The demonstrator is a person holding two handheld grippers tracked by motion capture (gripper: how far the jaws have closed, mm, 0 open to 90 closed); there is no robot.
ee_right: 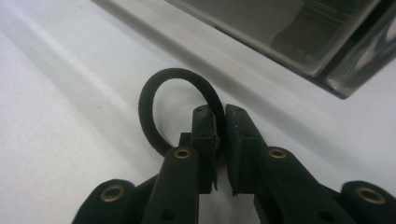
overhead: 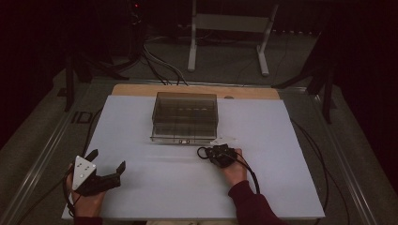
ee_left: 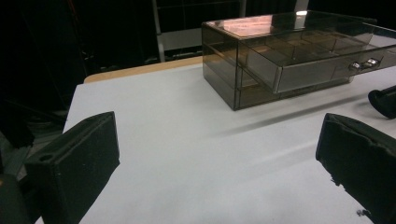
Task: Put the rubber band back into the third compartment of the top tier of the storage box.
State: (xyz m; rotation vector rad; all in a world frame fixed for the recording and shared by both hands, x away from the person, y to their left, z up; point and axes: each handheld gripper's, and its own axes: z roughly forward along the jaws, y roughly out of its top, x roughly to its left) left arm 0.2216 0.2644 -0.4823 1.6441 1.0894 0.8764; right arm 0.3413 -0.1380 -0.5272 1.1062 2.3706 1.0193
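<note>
Right gripper view: a thin black rubber ring point(ee_right: 152, 114) is seen pinched between the two black jaws of the right gripper point(ee_right: 221, 122). The jaws are squeezed tight on one side of the ring, and most of the loop sticks out to the left of the tips. The ring is held low over the white table point(ee_right: 70, 116), just in front of the smoky clear plastic drawer box point(ee_right: 299, 32).

From the high view, the ring point(overhead: 202, 152) is found near the middle of the table, just before the front right corner of the box point(overhead: 185, 117). The box drawer looks pulled out a little toward the person.

The left gripper point(overhead: 106, 165) is kept near the front left corner of the table, well apart from the ring. Its jaws are spread wide and nothing is held in them.

The box lies just beyond the right gripper's tips, so the right hand is much the nearer one for any move to the drawer.
</note>
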